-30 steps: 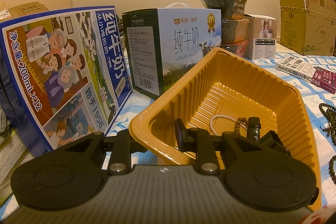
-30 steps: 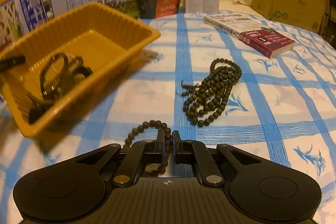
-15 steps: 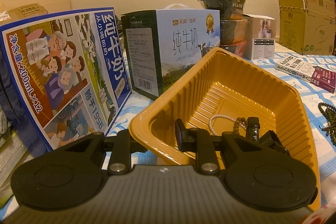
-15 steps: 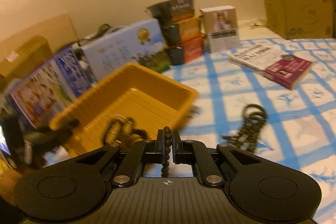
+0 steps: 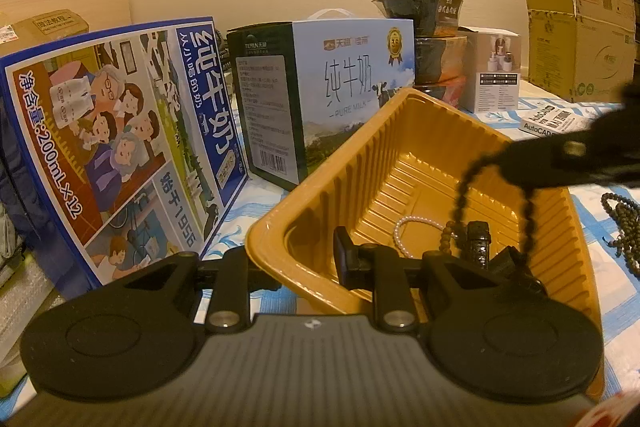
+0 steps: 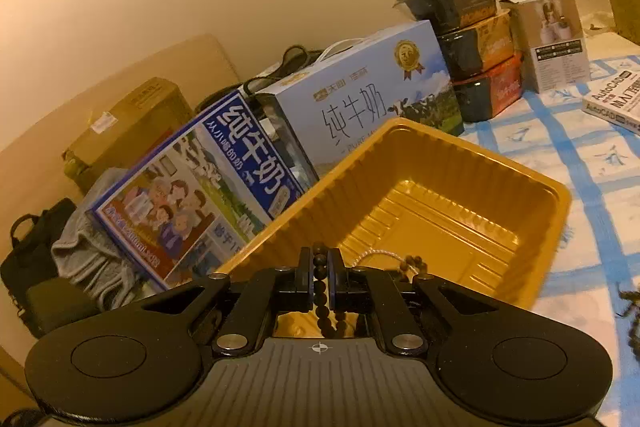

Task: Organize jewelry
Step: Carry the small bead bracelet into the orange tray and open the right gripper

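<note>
Checked-cloth bench: right gripper jaws clamped on dark bead bracelet; lower into ribbed yellow plastic tray, then release. Left gripper jaws apart, straddling tray rim.

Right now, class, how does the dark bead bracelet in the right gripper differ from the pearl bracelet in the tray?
The dark bead bracelet is near black; the pearl bracelet is white. The dark one hangs as a loop from the right gripper over the gold tray; the pearl one lies on its floor. The dark beads look larger than the pearls. Both are beaded loops.
</note>
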Available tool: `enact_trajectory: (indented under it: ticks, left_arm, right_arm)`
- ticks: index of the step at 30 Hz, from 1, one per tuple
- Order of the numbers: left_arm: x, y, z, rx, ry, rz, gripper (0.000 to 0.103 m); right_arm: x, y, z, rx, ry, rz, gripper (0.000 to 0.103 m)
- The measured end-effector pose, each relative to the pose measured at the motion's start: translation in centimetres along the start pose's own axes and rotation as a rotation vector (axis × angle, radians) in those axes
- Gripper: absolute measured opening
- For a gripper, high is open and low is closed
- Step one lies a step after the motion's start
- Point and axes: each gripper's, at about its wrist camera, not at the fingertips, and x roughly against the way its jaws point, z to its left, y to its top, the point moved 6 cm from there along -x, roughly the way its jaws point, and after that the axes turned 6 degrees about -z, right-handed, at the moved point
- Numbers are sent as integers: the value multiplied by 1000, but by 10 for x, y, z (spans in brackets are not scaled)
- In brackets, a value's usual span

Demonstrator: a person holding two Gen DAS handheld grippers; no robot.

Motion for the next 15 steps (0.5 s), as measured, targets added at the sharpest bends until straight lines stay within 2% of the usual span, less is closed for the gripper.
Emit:
enact_trajectory:
  ticks: [6,9,11,15]
  left_arm:
    - [0,0,0,5,1,3,22]
    - [0,-1,0,8,3,4,22]
    - [0,-1,0,8,4,6,22]
    - [0,-1,1,9,4,8,22]
  right_arm:
    - [-12,7,-4,-4,-6,-25,8]
    - [-6,13,-6,-16,1,-53,19]
    - [0,16,-9,-18,-8,-69,33]
    - [12,18,-16,-29,-28,-78,36]
